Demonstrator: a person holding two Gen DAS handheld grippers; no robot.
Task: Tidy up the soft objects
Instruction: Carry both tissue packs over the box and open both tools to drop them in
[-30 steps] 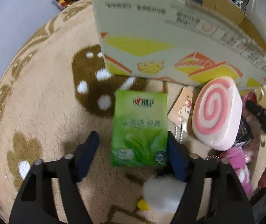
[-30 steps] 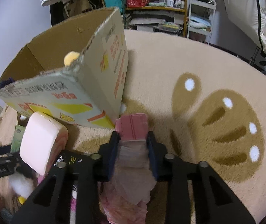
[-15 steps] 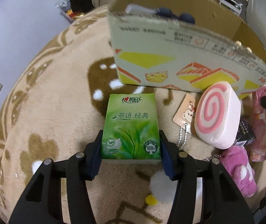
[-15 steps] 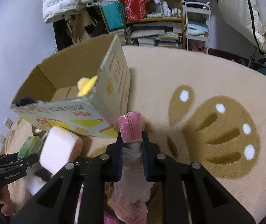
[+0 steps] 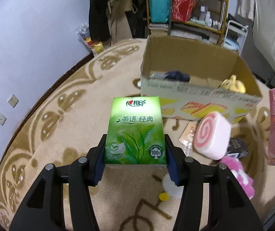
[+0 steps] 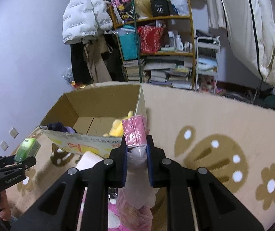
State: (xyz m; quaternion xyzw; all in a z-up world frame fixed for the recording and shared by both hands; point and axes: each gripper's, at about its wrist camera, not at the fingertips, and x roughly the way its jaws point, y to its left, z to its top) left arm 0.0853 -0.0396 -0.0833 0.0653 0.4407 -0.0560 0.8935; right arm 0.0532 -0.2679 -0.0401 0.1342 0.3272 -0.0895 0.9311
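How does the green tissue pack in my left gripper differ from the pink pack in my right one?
The green tissue pack keeps a firm, boxy shape; the pink pack is crumpled and pinched narrow where it is held. Green's printed face is flat, while pink's wrapper sags below the right gripper. Both are clamped and lifted near the cardboard box, green in the left gripper.

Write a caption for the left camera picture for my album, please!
Left gripper holds a green tissue pack above the rug, near the cardboard box.
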